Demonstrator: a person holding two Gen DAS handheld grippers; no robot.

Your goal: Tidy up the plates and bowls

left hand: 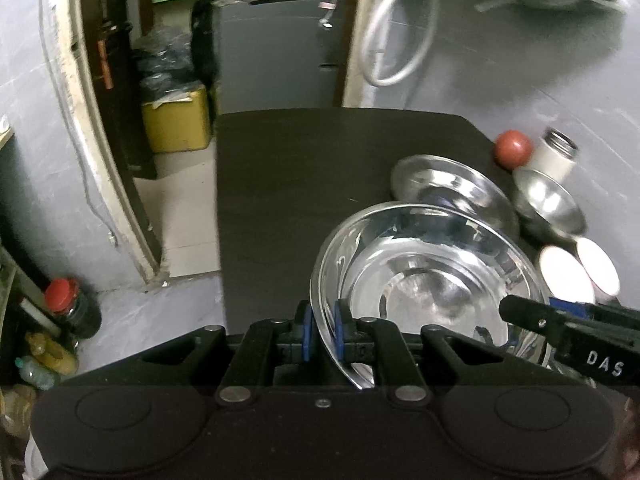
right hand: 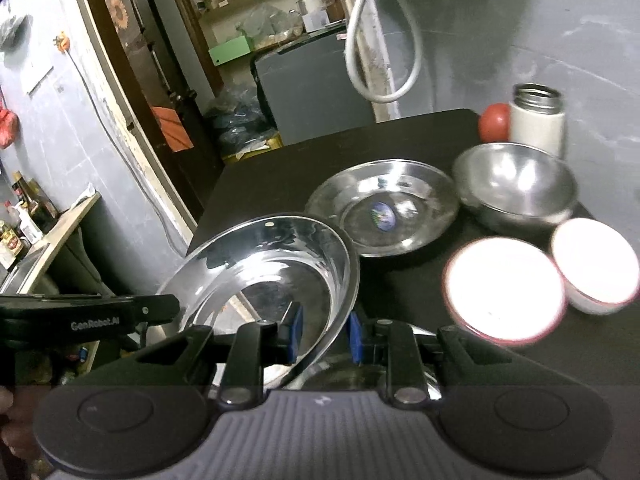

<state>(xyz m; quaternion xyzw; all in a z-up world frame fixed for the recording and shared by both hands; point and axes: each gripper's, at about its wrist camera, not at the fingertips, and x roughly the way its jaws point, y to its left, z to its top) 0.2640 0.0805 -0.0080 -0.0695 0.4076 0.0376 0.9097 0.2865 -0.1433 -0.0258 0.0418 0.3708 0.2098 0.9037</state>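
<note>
Nearest the lens in the left wrist view, the left gripper (left hand: pixel 322 330) has its blue pads clamped on the near rim of a steel plate (left hand: pixel 420 276), the thin edge pinched between them. The plate is tilted, its far edge higher than the pinched edge, and seems lifted clear of the black table (left hand: pixel 288 184). The right gripper (right hand: pixel 326 334) straddles the opposite rim of the same plate; its blue pads stand on either side of the edge with a visible gap on the right side, so I cannot tell whether they grip it or are only closing in. Two grips on opposite rims would keep so wide and slippery a plate from swinging, which is probably why both tools are at it.

Just beyond the held plate lies a second steel plate (right hand: pixel 384 208) flat on the table, a small sticker at its centre. It looks like the natural base for a stack, so the held plate is likely bound for it. To the right of the flat plate sits a steel bowl (right hand: pixel 516 184). Two white bowls (right hand: pixel 504 288) stand side by side nearer than the steel bowl. A white flask (right hand: pixel 538 118) and a red ball (right hand: pixel 494 122) stand behind the steel bowl at the table's far corner.
</note>
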